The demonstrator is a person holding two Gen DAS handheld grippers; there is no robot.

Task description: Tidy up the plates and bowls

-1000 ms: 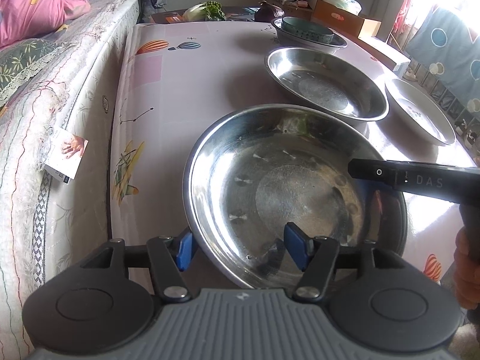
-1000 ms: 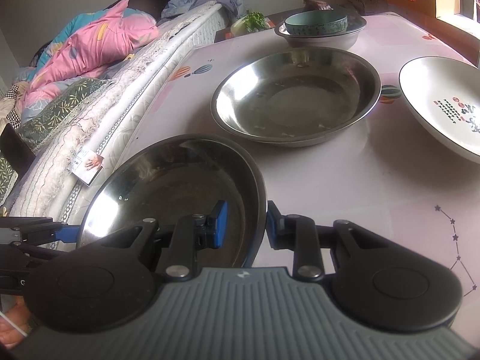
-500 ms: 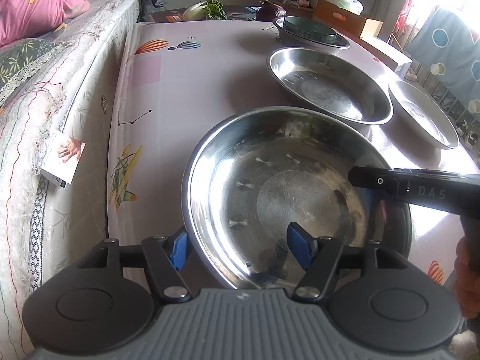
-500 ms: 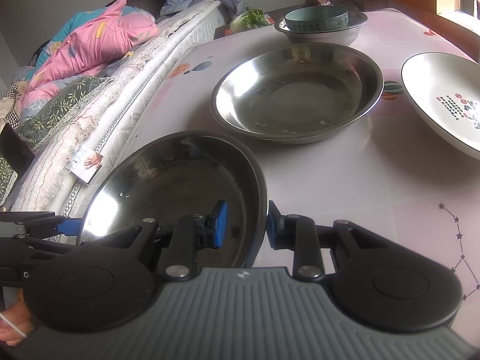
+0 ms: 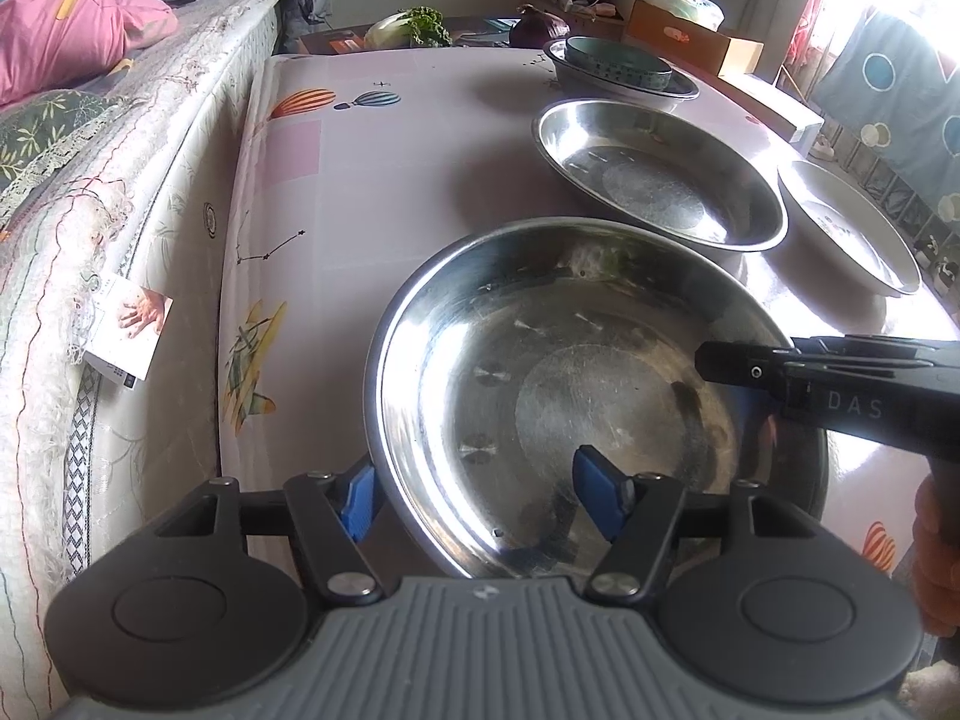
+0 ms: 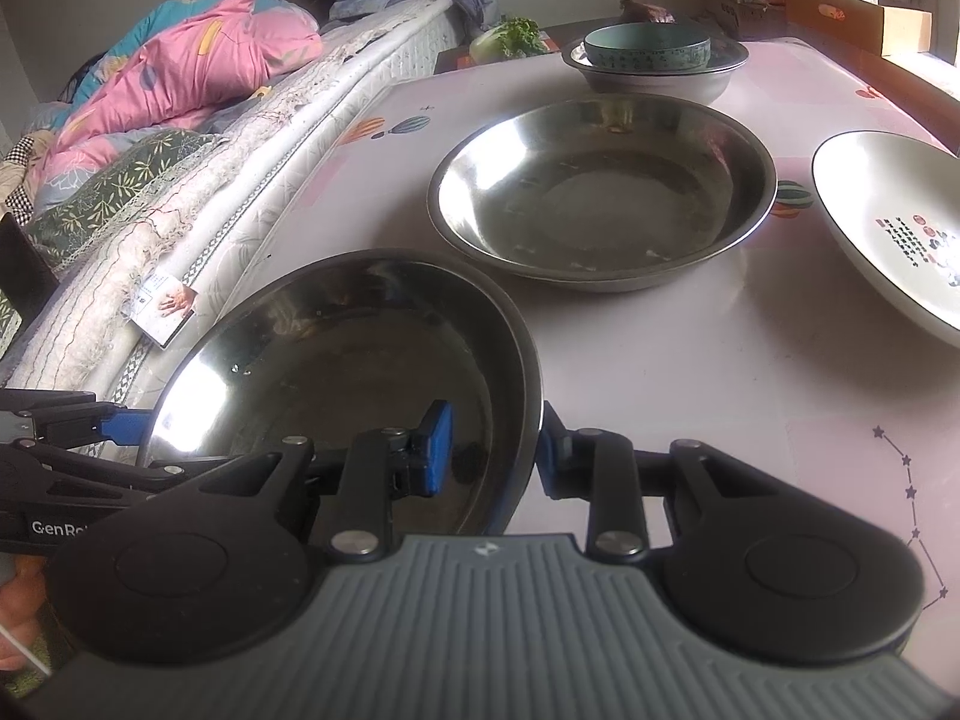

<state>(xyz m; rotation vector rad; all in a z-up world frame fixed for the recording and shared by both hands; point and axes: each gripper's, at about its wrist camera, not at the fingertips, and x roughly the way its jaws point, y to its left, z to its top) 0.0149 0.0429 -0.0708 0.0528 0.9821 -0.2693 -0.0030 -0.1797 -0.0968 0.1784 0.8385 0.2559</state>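
Near steel plate (image 5: 600, 396): lifted or tilted over the table edge, straddled by both grippers; its far rim lies just short of the second steel plate (image 6: 600, 192).
Right gripper (image 6: 489, 450): jaws narrow, one blue pad inside the dish and one outside, straddling the plate's right rim. They look pinched on it, though the inner pad seems to stand a little off the wall.
Left gripper (image 5: 477, 495): jaws about half open around the plate's near-left rim, one pad outside and below, one over the basin. No squeeze shows, so it appears to steady, not hold.
Slip risk: smooth steel held at one rim by one narrow pinch; I judge a tilt could let the plate swing down or slide free.
Clash risk: moved ahead of the grippers, the plate could strike the second steel plate's near rim instead of nesting in it.
White plate (image 6: 888, 228): ahead and right of the right gripper, near enough that a wide swing might clip it.
Bowl stack (image 6: 648, 51): farthest ahead, a teal bowl inside a steel one; least threatened.
Table edge (image 5: 240, 300): left of the left gripper; a dropped plate could roll off toward the bedding.
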